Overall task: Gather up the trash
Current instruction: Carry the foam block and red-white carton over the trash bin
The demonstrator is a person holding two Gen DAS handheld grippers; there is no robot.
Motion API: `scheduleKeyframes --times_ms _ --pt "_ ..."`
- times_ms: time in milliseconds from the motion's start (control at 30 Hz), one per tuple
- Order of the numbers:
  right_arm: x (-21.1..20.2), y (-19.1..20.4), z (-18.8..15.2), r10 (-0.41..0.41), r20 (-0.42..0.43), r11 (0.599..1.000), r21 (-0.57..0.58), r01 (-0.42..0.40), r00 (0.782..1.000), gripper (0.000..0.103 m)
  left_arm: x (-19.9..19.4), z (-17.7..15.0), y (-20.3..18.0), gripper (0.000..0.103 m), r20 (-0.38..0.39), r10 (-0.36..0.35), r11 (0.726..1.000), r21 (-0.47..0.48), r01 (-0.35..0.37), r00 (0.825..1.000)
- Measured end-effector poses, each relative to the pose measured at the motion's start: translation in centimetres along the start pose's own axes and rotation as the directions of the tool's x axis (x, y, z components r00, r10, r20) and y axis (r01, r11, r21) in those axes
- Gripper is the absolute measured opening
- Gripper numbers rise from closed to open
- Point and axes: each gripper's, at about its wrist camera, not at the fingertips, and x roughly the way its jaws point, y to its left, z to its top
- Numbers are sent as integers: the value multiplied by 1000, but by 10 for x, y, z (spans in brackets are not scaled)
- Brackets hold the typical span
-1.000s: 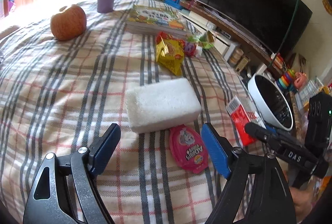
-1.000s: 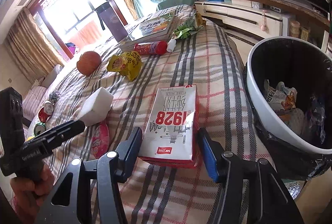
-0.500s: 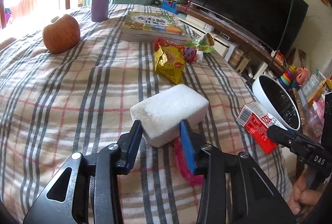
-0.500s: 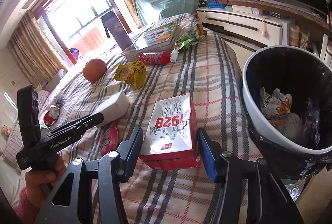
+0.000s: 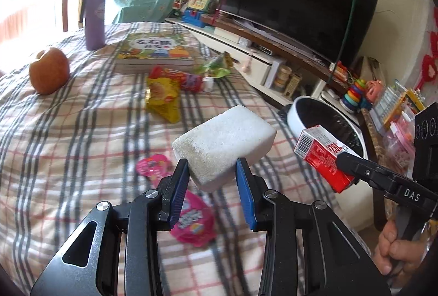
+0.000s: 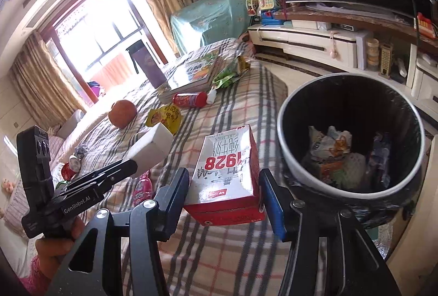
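My left gripper (image 5: 212,186) is shut on a white foam block (image 5: 224,142) and holds it above the plaid bed cover (image 5: 68,145). The block also shows in the right wrist view (image 6: 150,145). My right gripper (image 6: 224,194) is shut on a red and white milk carton (image 6: 227,172), lifted beside the white-rimmed trash bin (image 6: 282,115). The carton (image 5: 323,156) and bin (image 5: 298,115) also show at the right of the left wrist view. A pink wrapper (image 5: 191,216), a yellow snack bag (image 5: 161,96), a red bottle (image 5: 189,79) and a green wrapper (image 5: 216,68) lie on the bed.
An apple (image 5: 49,71), a purple flask (image 5: 94,16) and books (image 5: 156,49) sit further back on the bed. A TV (image 5: 295,3) on a low cabinet stands to the right. The bin holds several pieces of trash (image 6: 336,156).
My left gripper closed on the foam block and lifted it off the bed. My right gripper lifted the milk carton and moved it toward the bin.
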Motion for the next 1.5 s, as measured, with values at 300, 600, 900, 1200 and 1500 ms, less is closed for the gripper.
scheduleKeyframes --times_ms 300,600,900,1200,1500 --pt "-24 -26 1 -31 35 999 38 30 999 54 10 3 -36 34 -23 -55 997 51 56 998" --pt "-40 -52 4 -66 63 995 79 61 996 54 21 8 -66 34 -41 -88 992 90 92 995" --pt "-50 -76 7 -105 78 989 112 96 991 54 34 14 -98 34 -66 -113 983 141 122 991" --pt "-51 -96 10 -132 79 983 136 120 988 54 47 22 -122 34 -84 -127 975 174 140 988" --pt "-50 -111 15 -150 73 978 156 137 986 54 60 30 -140 34 -100 -133 966 211 152 986"
